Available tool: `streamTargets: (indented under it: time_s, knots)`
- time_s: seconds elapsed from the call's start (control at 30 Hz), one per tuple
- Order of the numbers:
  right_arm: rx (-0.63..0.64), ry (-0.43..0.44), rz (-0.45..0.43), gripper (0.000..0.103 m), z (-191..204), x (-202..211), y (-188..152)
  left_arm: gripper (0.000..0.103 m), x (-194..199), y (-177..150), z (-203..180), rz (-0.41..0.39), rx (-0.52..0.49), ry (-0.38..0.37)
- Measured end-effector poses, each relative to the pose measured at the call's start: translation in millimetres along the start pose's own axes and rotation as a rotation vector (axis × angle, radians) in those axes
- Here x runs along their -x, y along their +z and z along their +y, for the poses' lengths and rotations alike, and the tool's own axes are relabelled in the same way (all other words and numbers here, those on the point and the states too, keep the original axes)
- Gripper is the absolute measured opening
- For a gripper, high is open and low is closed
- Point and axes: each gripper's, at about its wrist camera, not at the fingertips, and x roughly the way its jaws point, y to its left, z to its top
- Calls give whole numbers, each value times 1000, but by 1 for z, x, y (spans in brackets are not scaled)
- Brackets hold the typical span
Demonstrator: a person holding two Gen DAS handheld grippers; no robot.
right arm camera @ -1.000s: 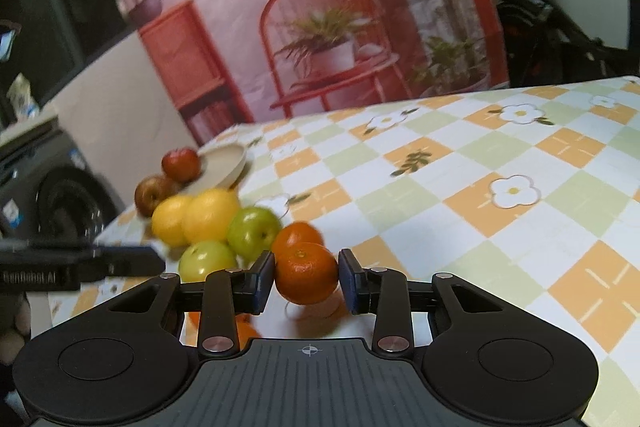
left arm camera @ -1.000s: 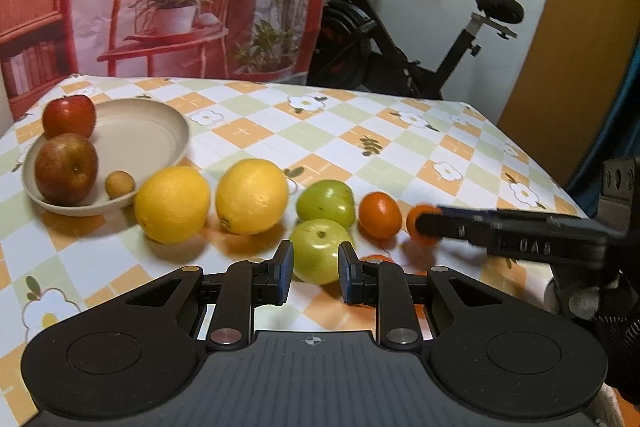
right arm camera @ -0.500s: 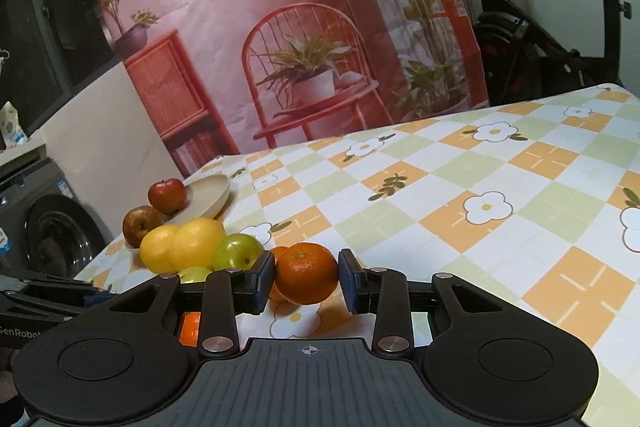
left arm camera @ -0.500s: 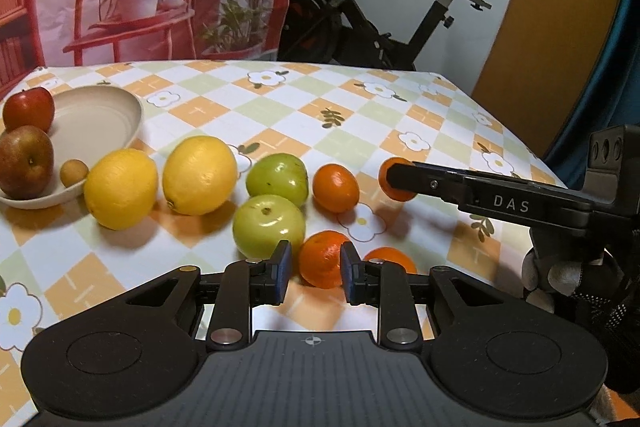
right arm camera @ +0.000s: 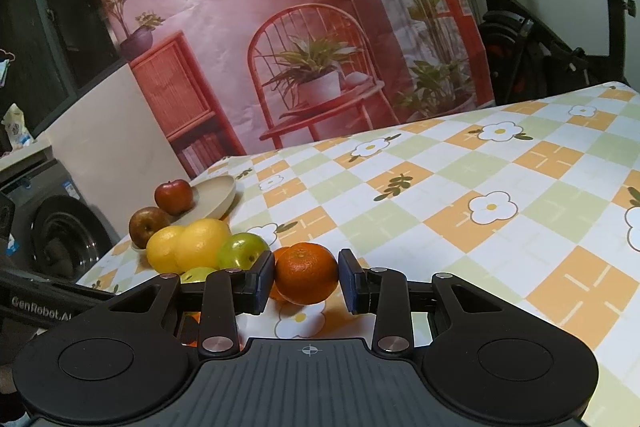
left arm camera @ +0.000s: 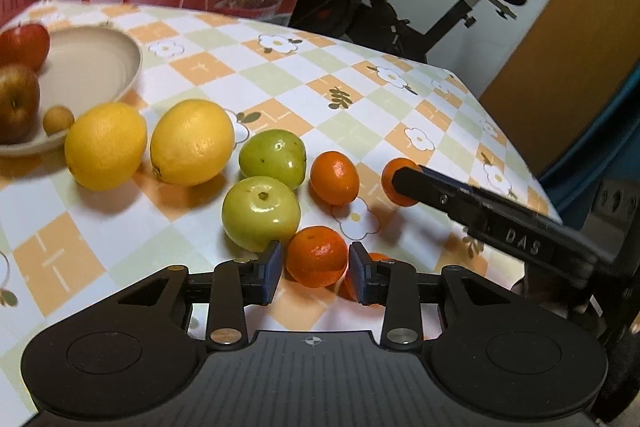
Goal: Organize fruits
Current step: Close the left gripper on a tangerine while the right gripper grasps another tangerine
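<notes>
Your left gripper (left arm camera: 313,269) is opening its fingers around a mandarin (left arm camera: 316,255) lying on the desk (left arm camera: 280,75) beside the green apple (left arm camera: 260,213); your right gripper (right arm camera: 306,281) is gripping another mandarin (right arm camera: 306,278).

My matt black plastic gripper (left arm camera: 314,269) hangs over the glossy checked tablecloth (left arm camera: 280,75); green apples (left arm camera: 261,213) shine smooth, lemons (left arm camera: 192,142) look pebbled, bowl (left arm camera: 92,63) matt.
</notes>
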Motion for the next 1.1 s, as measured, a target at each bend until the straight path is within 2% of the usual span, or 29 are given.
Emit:
streamTargets:
  time_s: [0.1, 0.33, 0.77, 1.1]
  knots:
    - [0, 1, 0, 32, 1, 0, 0, 38, -5, 2, 5, 16, 60, -20]
    - [0, 1, 4, 32, 1, -1, 0, 39, -17, 1, 8, 46, 107, -37]
    - [3, -2, 20, 32, 3, -4, -3, 39, -16, 0, 11, 34, 131, -52]
    - [5, -3, 24, 32, 3, -5, -3, 38, -3, -5, 13, -10, 107, -10]
